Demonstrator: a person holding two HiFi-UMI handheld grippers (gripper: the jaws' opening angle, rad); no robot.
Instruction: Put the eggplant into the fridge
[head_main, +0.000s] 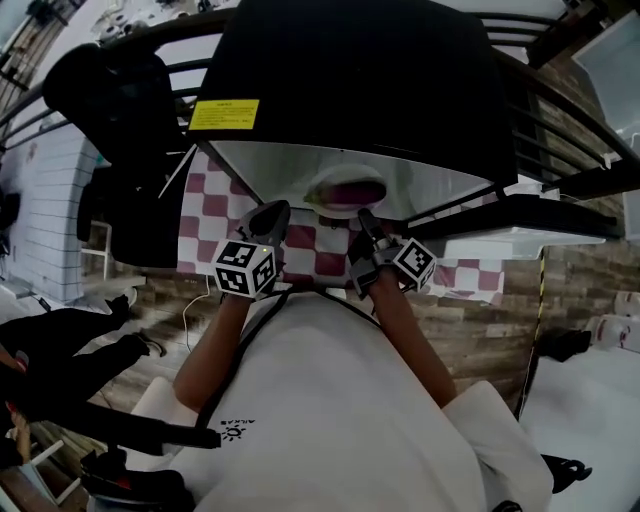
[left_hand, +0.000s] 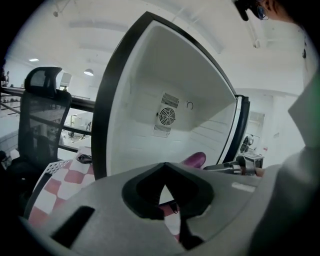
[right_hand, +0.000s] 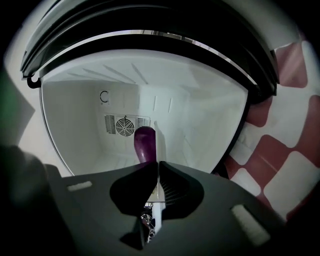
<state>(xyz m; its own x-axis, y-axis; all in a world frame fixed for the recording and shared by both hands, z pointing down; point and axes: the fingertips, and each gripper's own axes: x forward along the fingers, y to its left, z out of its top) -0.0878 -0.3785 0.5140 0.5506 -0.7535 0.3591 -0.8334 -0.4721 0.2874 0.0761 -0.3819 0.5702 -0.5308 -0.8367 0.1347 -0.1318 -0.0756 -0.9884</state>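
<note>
The purple eggplant (right_hand: 144, 142) is inside the open black mini fridge (head_main: 360, 80), in front of the fan grille on its white back wall. My right gripper (right_hand: 158, 162) reaches into the opening with its jaws shut, and the eggplant sticks straight out past its tips. The eggplant's near end is hidden behind the jaws. The left gripper view shows the eggplant (left_hand: 196, 159) level with the right gripper (left_hand: 235, 167). In the head view both grippers sit at the fridge mouth, left (head_main: 270, 215) and right (head_main: 366, 218). My left gripper (left_hand: 165, 164) is shut and empty.
The fridge stands on a red-and-white checkered cloth (head_main: 210, 215). Its door (head_main: 540, 215) swings open to the right. A black mesh office chair (left_hand: 40, 115) stands left of the fridge, by a railing. A yellow label (head_main: 224, 114) marks the fridge top.
</note>
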